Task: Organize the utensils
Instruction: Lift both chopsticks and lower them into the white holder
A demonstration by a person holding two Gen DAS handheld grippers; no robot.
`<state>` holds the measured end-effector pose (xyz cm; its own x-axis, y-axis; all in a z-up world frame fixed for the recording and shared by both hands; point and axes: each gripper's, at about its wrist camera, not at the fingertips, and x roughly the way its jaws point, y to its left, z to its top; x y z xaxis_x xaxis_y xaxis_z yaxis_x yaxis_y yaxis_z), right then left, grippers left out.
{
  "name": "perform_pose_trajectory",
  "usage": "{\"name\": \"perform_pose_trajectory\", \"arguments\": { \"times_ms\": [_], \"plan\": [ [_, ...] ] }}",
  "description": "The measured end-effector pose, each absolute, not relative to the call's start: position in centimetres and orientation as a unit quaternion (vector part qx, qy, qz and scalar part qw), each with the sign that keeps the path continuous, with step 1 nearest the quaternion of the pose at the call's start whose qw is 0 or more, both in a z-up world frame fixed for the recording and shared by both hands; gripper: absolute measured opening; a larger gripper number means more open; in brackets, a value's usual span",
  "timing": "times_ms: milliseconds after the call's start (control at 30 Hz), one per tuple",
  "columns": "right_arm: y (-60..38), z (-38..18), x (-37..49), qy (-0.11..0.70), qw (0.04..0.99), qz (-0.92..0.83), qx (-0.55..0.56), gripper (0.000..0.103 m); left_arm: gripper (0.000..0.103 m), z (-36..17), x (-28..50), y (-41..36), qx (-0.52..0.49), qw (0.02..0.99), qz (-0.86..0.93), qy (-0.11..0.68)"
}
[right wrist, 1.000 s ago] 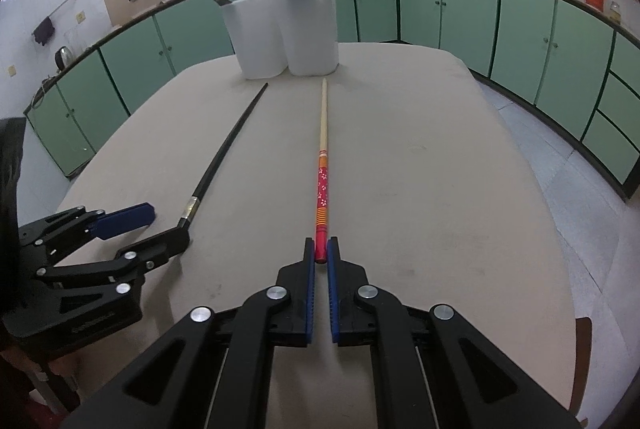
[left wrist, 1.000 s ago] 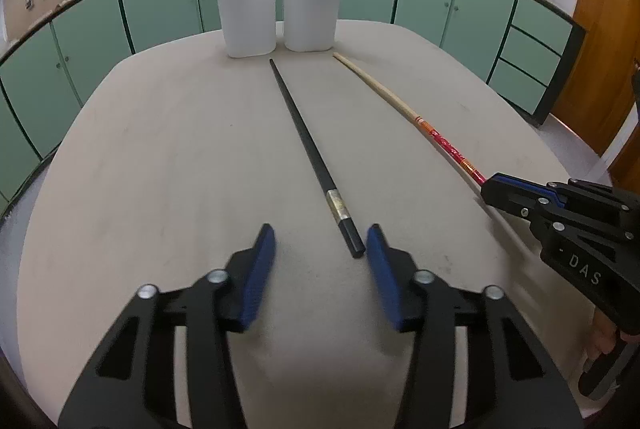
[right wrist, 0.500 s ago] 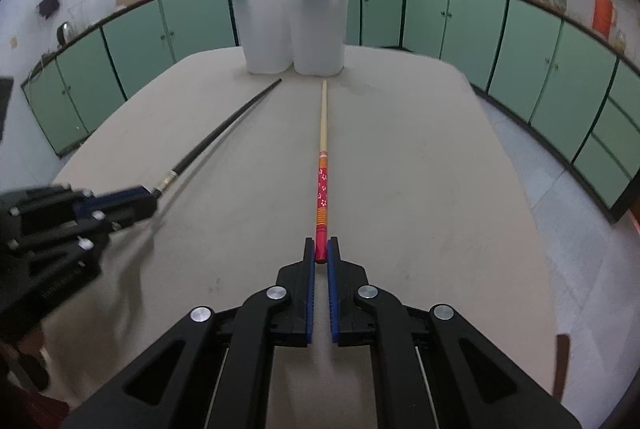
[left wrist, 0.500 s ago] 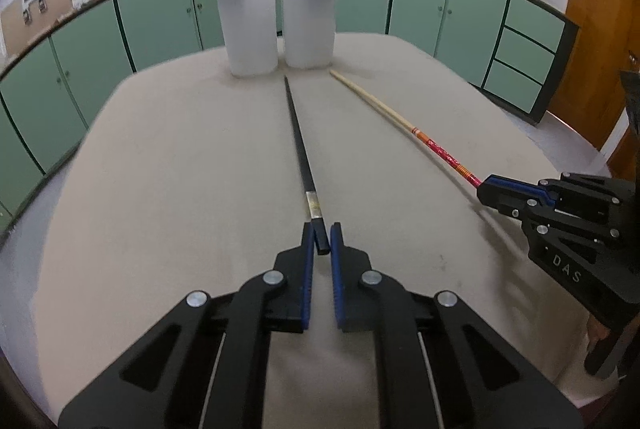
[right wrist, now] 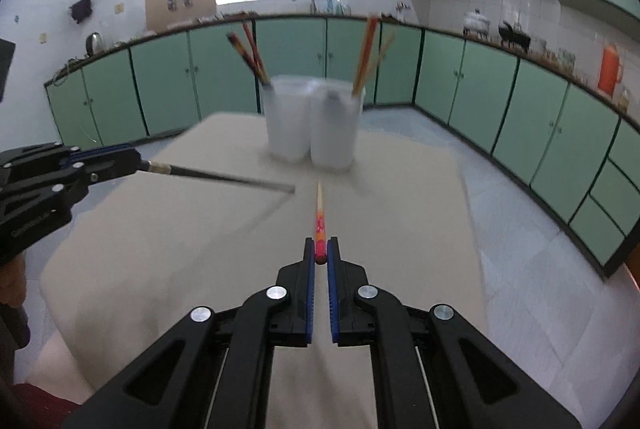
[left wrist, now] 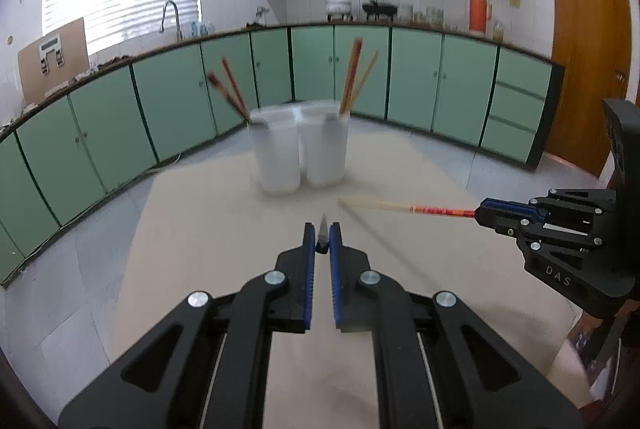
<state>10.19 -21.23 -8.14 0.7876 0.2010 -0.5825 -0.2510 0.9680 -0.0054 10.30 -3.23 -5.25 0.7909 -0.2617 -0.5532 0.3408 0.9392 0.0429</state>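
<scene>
My left gripper [left wrist: 322,238] is shut on the black chopstick [right wrist: 224,178] and holds it raised above the table, seen end-on in the left wrist view [left wrist: 323,229]. My right gripper [right wrist: 321,251] is shut on the red-and-bamboo chopstick [right wrist: 319,217], also raised, its tip pointing toward the holders; it also shows in the left wrist view [left wrist: 400,206]. Two white holder cups [left wrist: 300,153] stand side by side at the far end of the table. The left cup holds dark red chopsticks [left wrist: 230,93]; the right cup holds orange and bamboo ones [left wrist: 356,73].
The beige table [right wrist: 180,237] lies below both grippers. Green kitchen cabinets [left wrist: 416,77] ring the room beyond it. A wooden door [left wrist: 584,69] is at the right. The left gripper shows at the left of the right wrist view [right wrist: 80,165].
My left gripper closed on the black chopstick. Both grippers then lifted their chopsticks off the table and tilted up, so the views now look across at the holder cups.
</scene>
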Motion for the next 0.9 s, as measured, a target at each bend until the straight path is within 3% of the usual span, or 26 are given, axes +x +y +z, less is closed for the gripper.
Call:
{"name": "perform_pose_trajectory", "arguments": {
  "times_ms": [300, 900],
  "plan": [
    [-21.0, -1.7, 12.1, 0.271, 0.945, 0.176, -0.049, 0.006, 0.006, 0.2, 11.9, -3.4, 0.060, 0.952, -0.185, 0.237],
    [-21.5, 3.2, 16.2, 0.283, 0.925, 0.251, -0.042, 0.006, 0.006, 2.0, 14.6, -3.5, 0.057, 0.950, -0.210, 0.225]
  ]
}}
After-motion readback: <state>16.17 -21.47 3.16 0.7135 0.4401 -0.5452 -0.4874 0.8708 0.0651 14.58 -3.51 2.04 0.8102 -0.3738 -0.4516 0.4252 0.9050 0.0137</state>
